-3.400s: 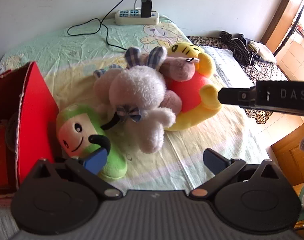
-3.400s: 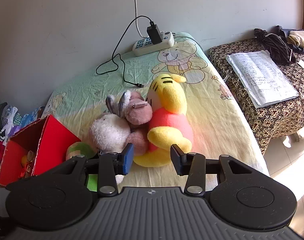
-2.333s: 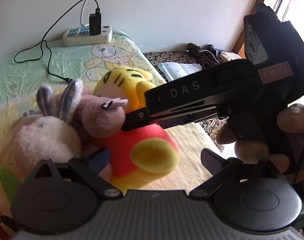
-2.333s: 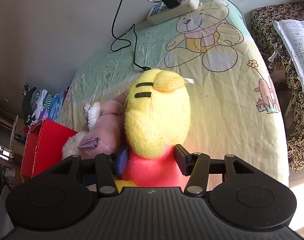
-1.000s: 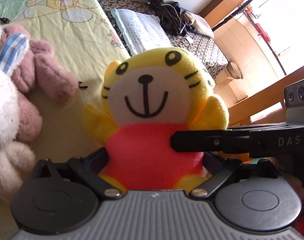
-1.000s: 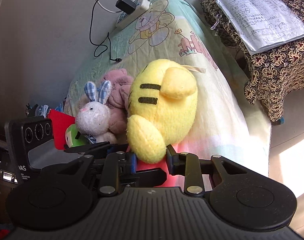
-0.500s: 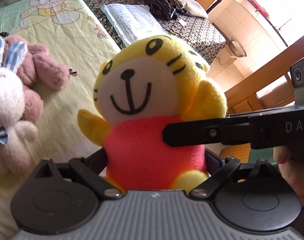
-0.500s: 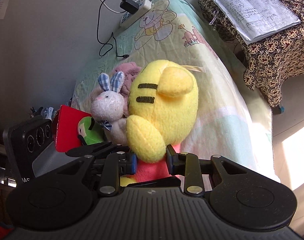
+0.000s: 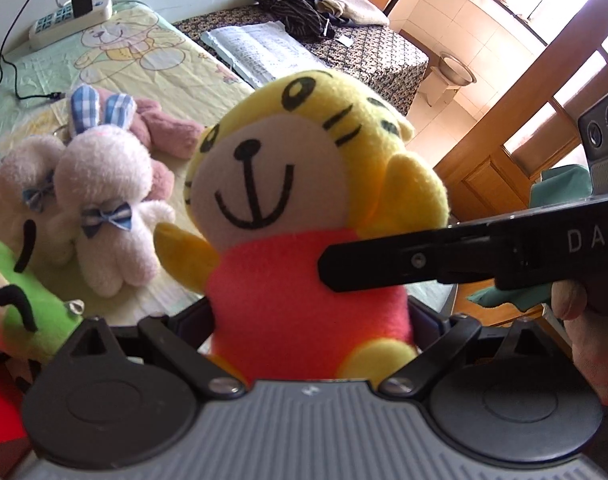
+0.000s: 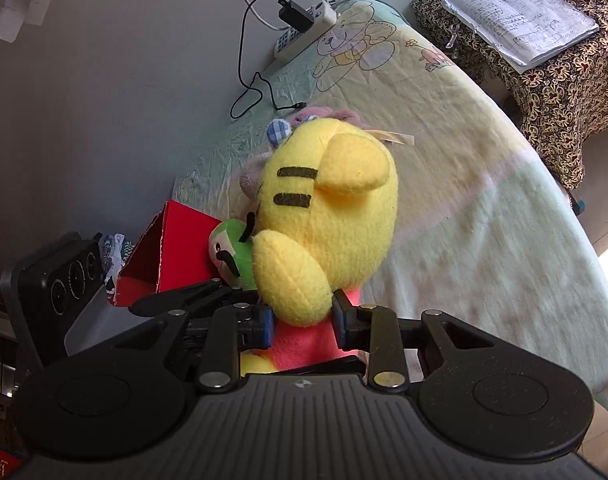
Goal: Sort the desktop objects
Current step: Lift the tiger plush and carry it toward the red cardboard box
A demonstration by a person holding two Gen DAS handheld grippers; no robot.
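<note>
Holding: both grippers clamp the yellow tiger plush point(image 9: 304, 184) at once, lifted clear of the bed point(image 9: 152, 60).
Left gripper point(image 9: 309, 316): its two fingers press against either side of the plush's red body, so it is closed on the toy; the face looks straight into this camera.
Right gripper point(image 10: 302, 322): its blue-padded fingers point(image 10: 266, 326) pinch the same red body from behind, just under the yellow head; in the left wrist view one black finger of it lies across the front of the red belly.
Hand point(image 9: 591, 340): a person's fingers wrap the right gripper's handle at the right edge of the left wrist view.
On the bed: a white rabbit plush point(image 9: 104, 204) with blue checked ears and bow lies against a pink plush point(image 9: 164, 130); a green plush point(image 9: 20, 300) lies just beside them.
Red box point(image 10: 172, 248): open, standing next to the green plush, near the wall side of the bed.
Far end of bed: a white power strip point(image 10: 304, 32) with a black plug and cable.
Beside the bed: papers point(image 10: 519, 28) on a patterned cloth.
</note>
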